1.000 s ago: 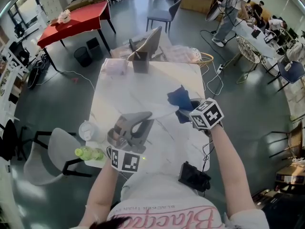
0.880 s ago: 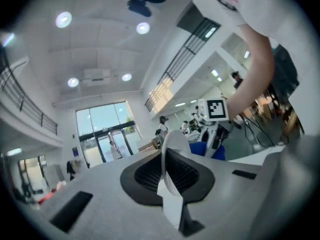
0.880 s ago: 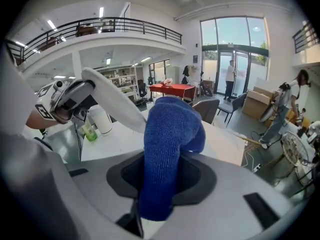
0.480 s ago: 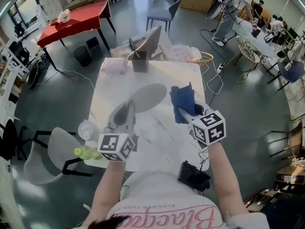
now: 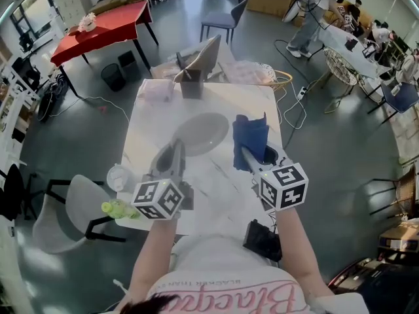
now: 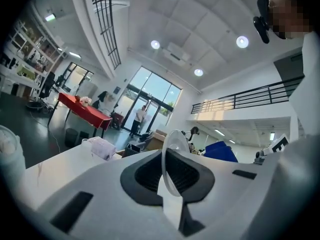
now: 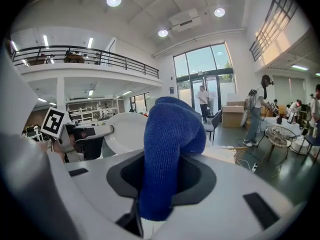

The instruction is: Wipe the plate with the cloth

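- Jaws of the left gripper (image 5: pixel 177 150) are pinched tight on the near rim of the plate (image 5: pixel 201 133). The left gripper view shows the white plate edge-on and upright between them.
- The plate is held up over the middle of the table (image 5: pixel 216 195), its hollow face turned towards the right gripper (image 5: pixel 247 154).
- The right gripper's jaws are clamped on a blue cloth (image 5: pixel 251 139). The cloth bunches up out of them and droops over at the top.
- The cloth hangs just beside the plate's right rim, nearer the table's right edge. Whether the two touch cannot be told.
- Nothing stands between cloth and plate. A dark item (image 5: pixel 271 154) on the table below the cloth is partly hidden by the right gripper.
- A green bottle (image 5: pixel 118 209) lies at the table's near left corner, with a clear lidded tub (image 5: pixel 119 177) just beyond it along the left edge.
- A black object (image 5: pixel 263 241) sits at the near right corner.
- A dark box (image 5: pixel 193 84) stands at the middle of the far edge, with a grey panel (image 5: pixel 208 56) leaning behind it. A plastic bag (image 5: pixel 157 91) lies at the far left corner.
- Beyond the table are a red table (image 5: pixel 105 28), a grey chair (image 5: pixel 226 19) and a person (image 5: pixel 308 12) standing at the upper right.
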Motion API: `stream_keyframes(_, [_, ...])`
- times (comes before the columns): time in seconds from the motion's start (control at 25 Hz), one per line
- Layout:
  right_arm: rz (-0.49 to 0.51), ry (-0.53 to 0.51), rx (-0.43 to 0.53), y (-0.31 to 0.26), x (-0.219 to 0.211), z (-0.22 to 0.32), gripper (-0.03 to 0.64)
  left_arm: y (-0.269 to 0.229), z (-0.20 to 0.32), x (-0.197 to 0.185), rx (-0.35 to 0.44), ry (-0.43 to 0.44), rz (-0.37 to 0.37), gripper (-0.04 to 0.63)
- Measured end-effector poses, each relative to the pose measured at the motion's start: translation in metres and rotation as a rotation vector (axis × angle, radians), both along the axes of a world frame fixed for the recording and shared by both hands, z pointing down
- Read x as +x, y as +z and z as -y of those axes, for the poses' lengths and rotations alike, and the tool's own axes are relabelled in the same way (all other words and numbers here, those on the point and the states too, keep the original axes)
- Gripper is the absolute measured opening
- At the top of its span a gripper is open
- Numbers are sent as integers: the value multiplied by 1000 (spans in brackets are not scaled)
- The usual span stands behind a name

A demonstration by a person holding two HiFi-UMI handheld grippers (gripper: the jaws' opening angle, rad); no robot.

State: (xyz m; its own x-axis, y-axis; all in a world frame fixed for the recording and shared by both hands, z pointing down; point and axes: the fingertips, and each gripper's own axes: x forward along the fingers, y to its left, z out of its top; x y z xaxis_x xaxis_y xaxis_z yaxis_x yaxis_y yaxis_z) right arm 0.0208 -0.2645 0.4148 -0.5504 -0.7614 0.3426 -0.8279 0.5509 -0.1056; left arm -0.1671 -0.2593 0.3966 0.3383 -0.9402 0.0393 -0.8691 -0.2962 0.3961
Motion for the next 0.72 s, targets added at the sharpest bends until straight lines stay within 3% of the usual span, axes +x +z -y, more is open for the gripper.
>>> stream_keyframes(0.72, [4, 58, 21, -4, 4, -5, 115, -4, 0, 10, 4, 11, -10, 18])
